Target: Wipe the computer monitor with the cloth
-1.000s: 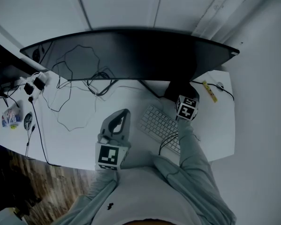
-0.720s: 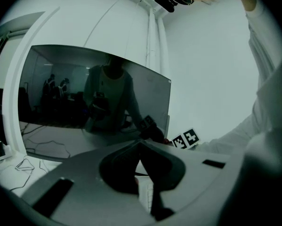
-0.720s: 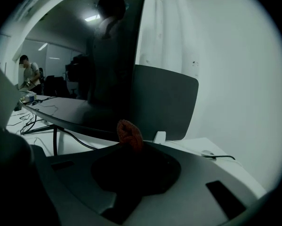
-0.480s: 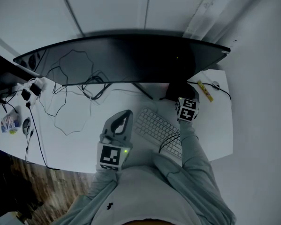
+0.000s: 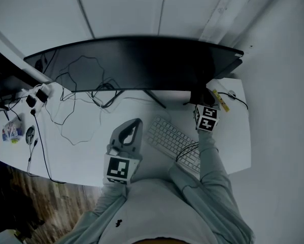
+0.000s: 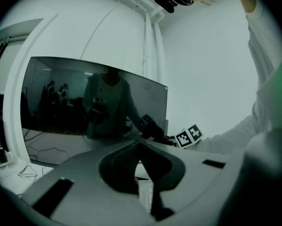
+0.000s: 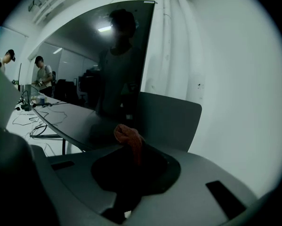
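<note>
1. Right claw (image 5: 201,100) is clenched on the cloth (image 7: 127,136). In the right gripper view a reddish wad stands up out of the closed jaws, pinched low with a loose bunch free at the top. Judgement: the bunch is left free to act as a soft pad, so that fabric meets the glass rather than the claw.
2. The cloth is at the lower right end of the monitor (image 5: 136,62), close in front of the screen. I cannot tell whether it is touching the glass.
3. The cloth's long axis runs along the jaws, free end pointing up and forward toward the screen.
4. Left claw (image 5: 135,122) is closed with nothing in it; its own view shows the jaws meeting at the tip. It sits low over the surface (image 5: 233,146), left of the keyboard (image 5: 174,141) and well apart from the screen. Judgement: parked clear of the sweep.
5. The monitor is wide and curved, its long axis running left to right across the surface. The dark screen faces the person and is off, reflecting the room.
6. Loose cables (image 5: 80,93) lie under its left half. Judgement: starting at the right end suits a sweep leftward along the long axis, and the claw should stay above those cables.
</note>
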{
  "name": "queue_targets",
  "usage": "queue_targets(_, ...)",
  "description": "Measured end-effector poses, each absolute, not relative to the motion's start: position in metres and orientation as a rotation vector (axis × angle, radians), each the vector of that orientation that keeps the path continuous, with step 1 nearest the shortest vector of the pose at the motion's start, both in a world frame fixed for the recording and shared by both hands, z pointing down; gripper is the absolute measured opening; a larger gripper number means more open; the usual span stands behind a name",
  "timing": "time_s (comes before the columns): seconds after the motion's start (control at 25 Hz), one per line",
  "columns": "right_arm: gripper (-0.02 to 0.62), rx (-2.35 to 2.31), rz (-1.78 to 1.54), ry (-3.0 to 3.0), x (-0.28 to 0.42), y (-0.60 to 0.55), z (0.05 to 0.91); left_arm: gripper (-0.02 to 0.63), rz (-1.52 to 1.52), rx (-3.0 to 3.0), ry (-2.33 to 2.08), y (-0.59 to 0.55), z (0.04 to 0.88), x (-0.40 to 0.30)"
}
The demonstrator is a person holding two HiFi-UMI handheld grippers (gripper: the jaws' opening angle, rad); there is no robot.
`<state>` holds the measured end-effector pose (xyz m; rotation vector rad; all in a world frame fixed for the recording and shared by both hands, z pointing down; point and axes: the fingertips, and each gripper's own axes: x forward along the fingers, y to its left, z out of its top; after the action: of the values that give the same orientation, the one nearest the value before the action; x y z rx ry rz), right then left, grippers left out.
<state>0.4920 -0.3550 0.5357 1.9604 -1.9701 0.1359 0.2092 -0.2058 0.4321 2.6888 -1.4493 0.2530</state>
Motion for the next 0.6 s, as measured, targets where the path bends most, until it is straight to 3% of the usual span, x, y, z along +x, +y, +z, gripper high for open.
queue_targets(0.6, 0.032, 1.949, -0.114, -2.047, 0.49, -0.347, 0.447, 0.02, 0.191, 2.741, -1.502, -0.182, 0.408, 0.206)
